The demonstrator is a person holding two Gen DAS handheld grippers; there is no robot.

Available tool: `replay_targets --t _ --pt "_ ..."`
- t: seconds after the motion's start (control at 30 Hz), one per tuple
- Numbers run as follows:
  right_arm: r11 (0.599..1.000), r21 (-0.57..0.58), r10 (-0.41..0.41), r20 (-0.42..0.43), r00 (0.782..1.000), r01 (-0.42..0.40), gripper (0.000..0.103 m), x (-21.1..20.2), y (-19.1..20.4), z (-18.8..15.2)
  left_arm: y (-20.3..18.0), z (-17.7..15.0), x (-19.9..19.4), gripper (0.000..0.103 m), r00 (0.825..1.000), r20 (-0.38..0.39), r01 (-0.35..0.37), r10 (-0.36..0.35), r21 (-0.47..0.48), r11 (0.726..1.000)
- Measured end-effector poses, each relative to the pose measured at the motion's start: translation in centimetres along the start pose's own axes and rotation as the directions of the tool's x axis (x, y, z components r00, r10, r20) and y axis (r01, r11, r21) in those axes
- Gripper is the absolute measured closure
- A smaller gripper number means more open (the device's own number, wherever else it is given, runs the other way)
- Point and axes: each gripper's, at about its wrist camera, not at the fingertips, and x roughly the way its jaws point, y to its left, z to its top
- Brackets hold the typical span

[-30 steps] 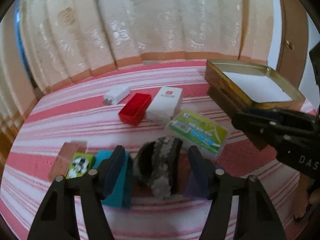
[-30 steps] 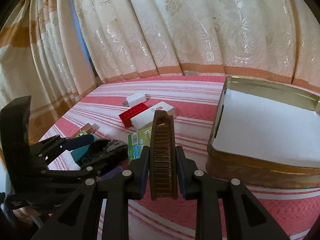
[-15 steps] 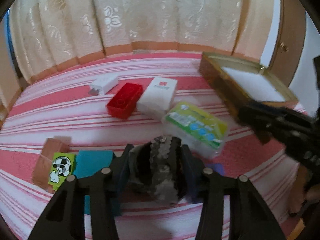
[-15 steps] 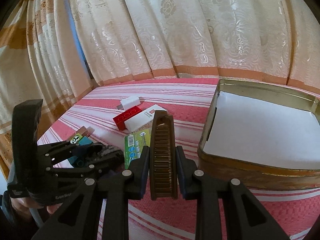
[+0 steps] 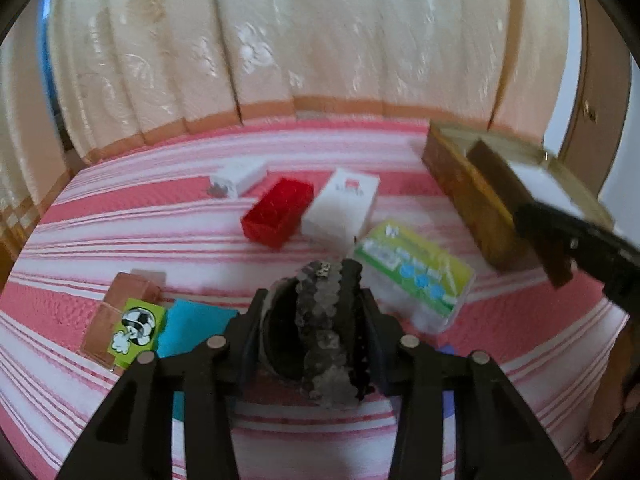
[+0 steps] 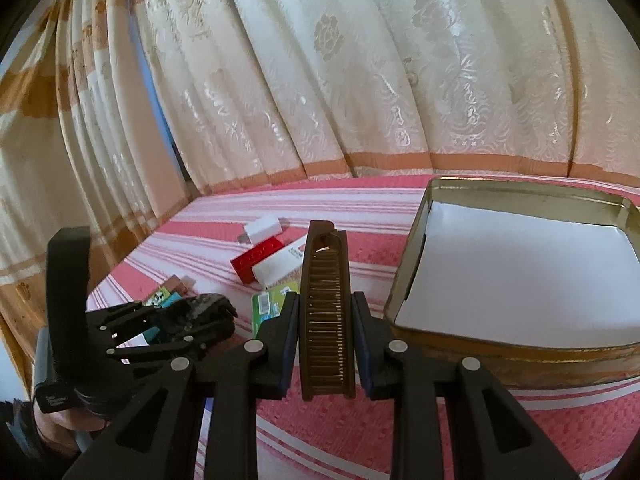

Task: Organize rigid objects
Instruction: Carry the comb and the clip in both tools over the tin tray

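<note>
A dark, grey-speckled hair claw clip [image 5: 326, 280] stands between the fingers of my left gripper [image 5: 312, 332], just above the pink striped cloth. The jaws are closing and both pads press its sides. The right wrist view shows that same gripper [image 6: 192, 316] low at the left with the clip [image 6: 204, 306] in it. My right gripper [image 6: 325, 308] is shut on a brown folding comb [image 6: 324, 256] that sticks up and forward. Just right of the comb stands an open gold tin [image 6: 416, 240] lined with white paper.
On the cloth lie a red brick [image 5: 280, 212], a white box [image 5: 344, 204], a white plug [image 5: 236, 176], a green and yellow pack [image 5: 416, 276], a teal block [image 5: 192, 328] and a football-sticker block [image 5: 136, 328]. Cream curtains hang behind the bed.
The left jaws have come together from wide apart onto the sides of the hair clip. The right gripper still holds the comb and has barely moved.
</note>
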Motion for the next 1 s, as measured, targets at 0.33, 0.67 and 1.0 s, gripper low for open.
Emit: replay_targets --t 0.33,0.67,1.0 --pt "0.999 0.041 -0.015 0.067 0.998 0.012 0.075 -1.4 -1.6 0.6 -2.1 1.9 -2.2 0.06 0.992 0.127 0.02 -0.016 -0.026 0.999" --pt "0.996 0.043 -0.085 0.121 0.989 0.081 0.075 -2.9 -3.4 0.8 -6.3 3.8 -1.8 0.06 0.987 0.153 0.04 -0.042 0.014 0.999" --pt "0.986 0.07 -0.161 0.15 0.976 0.151 0.075 -4.6 -6.9 1.3 -9.7 4.6 -1.3 0.06 0.986 0.16 0.048 -0.056 0.056 0.997"
